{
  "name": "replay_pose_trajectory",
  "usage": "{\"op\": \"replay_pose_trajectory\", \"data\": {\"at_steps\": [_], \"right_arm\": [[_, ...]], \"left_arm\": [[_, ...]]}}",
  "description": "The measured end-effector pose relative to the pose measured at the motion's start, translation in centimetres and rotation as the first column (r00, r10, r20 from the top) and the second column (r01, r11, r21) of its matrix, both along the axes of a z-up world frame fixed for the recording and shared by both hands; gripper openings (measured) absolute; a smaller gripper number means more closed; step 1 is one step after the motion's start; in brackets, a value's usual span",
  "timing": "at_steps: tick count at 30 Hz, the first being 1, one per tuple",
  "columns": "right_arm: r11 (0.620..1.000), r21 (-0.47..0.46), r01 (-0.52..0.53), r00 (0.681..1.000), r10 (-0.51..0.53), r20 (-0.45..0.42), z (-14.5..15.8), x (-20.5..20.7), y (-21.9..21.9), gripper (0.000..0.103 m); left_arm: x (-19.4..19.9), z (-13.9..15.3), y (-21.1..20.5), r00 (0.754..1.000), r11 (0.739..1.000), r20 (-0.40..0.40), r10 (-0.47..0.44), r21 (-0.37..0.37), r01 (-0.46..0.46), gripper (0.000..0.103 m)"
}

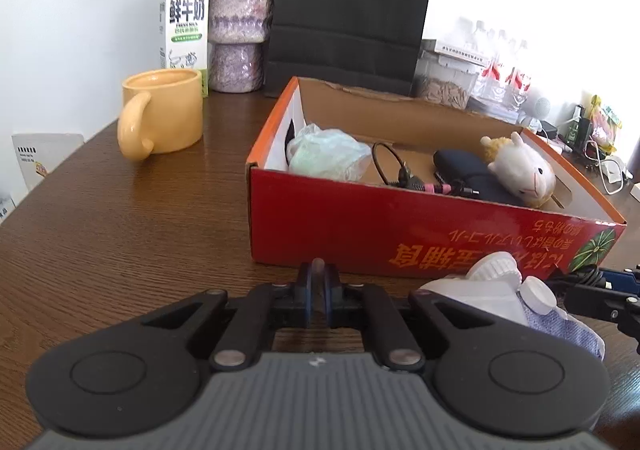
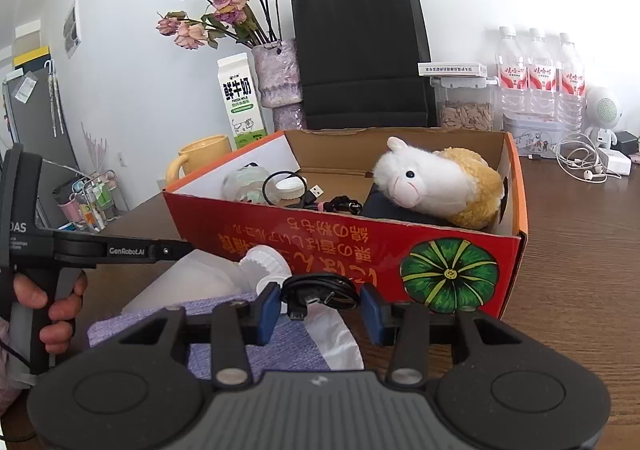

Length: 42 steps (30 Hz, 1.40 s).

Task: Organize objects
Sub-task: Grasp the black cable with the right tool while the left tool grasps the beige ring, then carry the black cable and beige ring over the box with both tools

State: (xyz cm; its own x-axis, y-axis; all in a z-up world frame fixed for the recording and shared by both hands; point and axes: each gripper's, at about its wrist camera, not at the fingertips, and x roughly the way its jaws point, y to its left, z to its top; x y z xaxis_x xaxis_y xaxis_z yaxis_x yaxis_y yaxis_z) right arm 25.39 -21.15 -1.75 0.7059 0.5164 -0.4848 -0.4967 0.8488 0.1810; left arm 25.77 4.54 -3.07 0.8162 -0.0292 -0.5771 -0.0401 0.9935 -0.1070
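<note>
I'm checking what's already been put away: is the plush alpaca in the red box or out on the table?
In. The plush alpaca lies inside the red box, resting on a dark pouch at its right end.

Your left gripper is sitting low over the table, pointing downward and forward, its jaws pinched nearly together on a small, thin translucent piece. Your left hand is wrapping the handle, fingers curling round the front. Your right gripper is angling down too, its blue pads standing part-way apart and bracketing a coiled black cable, pressing its sides.
</note>
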Motion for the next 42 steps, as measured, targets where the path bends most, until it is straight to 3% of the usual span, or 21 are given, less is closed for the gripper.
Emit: {"op": "replay_pose_trajectory", "data": {"at_steps": [18,26,42], "right_arm": [[0.998,0.044,0.049,0.997,-0.051,0.058,0.7,-2.0,-0.9,0.042],[0.996,0.063,0.066,0.994,-0.071,0.083,1.8,-2.3,-1.3,0.042],[0.992,0.072,0.102,0.973,-0.115,0.200,5.6,-1.0,-0.7,0.042]], "left_arm": [[-3.7,1.8,-0.4,0.991,0.999,0.133,0.020,-0.039,-0.015,0.006],[-4.8,3.9,-1.1,0.978,0.999,0.210,-0.001,-0.040,0.010,0.006],[-2.8,7.8,-3.3,0.949,0.998,0.311,-0.058,-0.011,0.064,0.006]]}}
